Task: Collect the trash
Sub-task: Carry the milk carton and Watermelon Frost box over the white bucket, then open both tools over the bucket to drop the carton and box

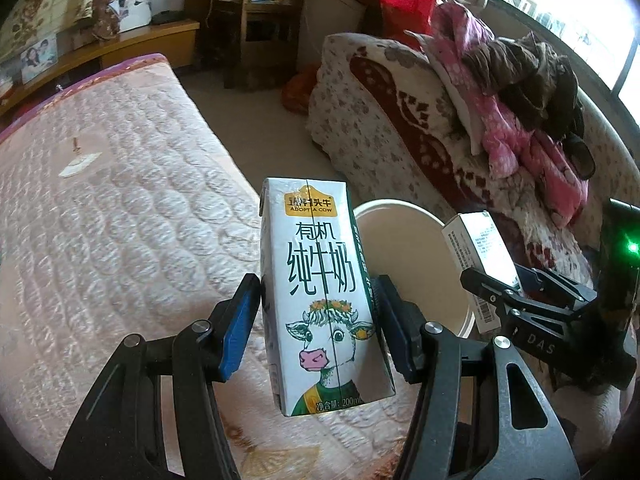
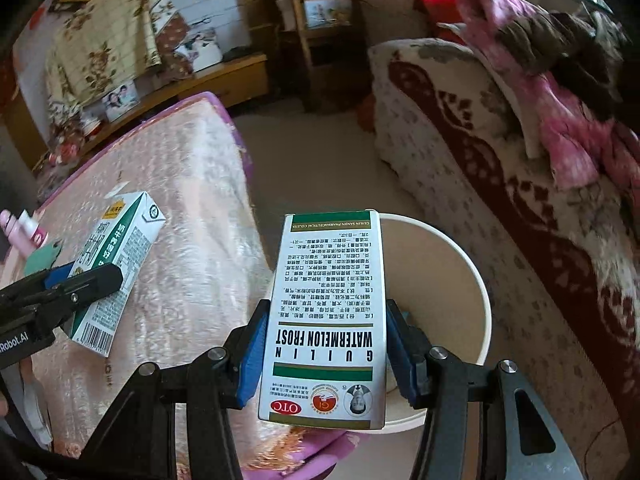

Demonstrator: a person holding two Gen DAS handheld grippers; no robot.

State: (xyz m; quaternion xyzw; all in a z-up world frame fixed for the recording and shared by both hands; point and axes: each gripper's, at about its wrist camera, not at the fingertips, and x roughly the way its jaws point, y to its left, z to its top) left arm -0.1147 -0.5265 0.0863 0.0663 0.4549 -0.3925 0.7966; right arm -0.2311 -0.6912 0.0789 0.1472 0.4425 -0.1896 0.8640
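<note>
two tongs, two cartons; one bucket (image 2: 472, 280), seemingly empty.

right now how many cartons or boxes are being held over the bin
2. The milk carton is clamped in the left gripper, beside the bin. The medicine box is clamped in the right gripper, over the bin's rim. Others may be hidden inside the bin.

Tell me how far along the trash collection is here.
Done: nothing certain; something bluish may already lie inside the bin. In hand: the left hand-held gripper clamps the milk carton above the bed, and the right hand-held gripper clamps the medicine box above the bin. Left: dropping both, plus paper scraps on the bed.
</note>
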